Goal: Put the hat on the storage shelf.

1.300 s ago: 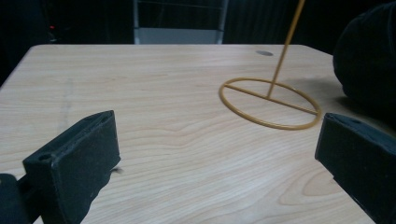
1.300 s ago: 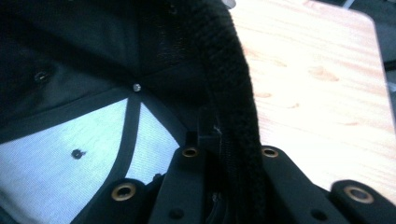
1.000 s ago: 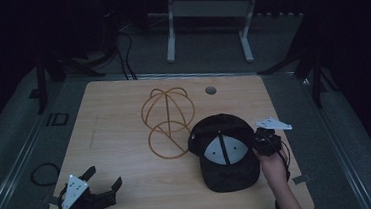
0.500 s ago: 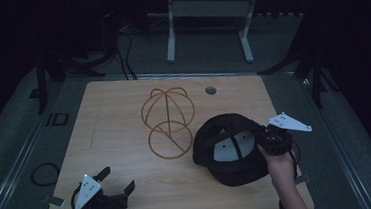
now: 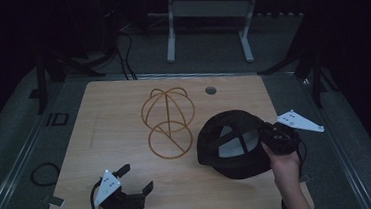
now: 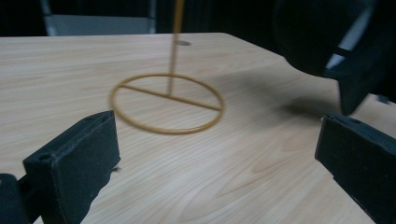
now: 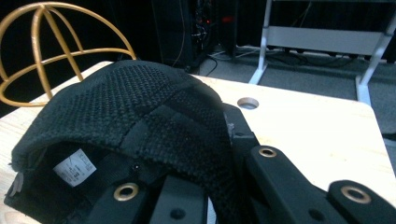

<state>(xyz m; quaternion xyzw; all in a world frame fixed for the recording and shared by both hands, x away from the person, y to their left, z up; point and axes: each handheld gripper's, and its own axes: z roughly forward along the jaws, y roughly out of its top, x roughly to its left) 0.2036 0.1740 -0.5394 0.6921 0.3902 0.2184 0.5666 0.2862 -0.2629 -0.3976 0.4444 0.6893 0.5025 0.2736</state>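
A black cap (image 5: 231,143) hangs tilted above the right side of the wooden table (image 5: 114,115), its inside with a white label (image 7: 74,167) facing left. My right gripper (image 5: 269,138) is shut on the cap's right edge, and its jaws pinch the knitted fabric (image 7: 140,107) in the right gripper view. A gold wire hat stand (image 5: 169,121) is upright at the table's middle, just left of the cap. My left gripper (image 5: 135,178) is open near the front left edge, with nothing between its jaws. They point at the stand's base ring (image 6: 168,105).
A round hole (image 5: 211,90) sits in the table behind the stand. A white metal frame (image 5: 206,12) is on the floor beyond the far edge. Cables lie on the grey floor at the left (image 5: 41,173).
The right gripper has risen with the cap, lifting and tilting it off the table. The left gripper has slid to the right along the front edge.
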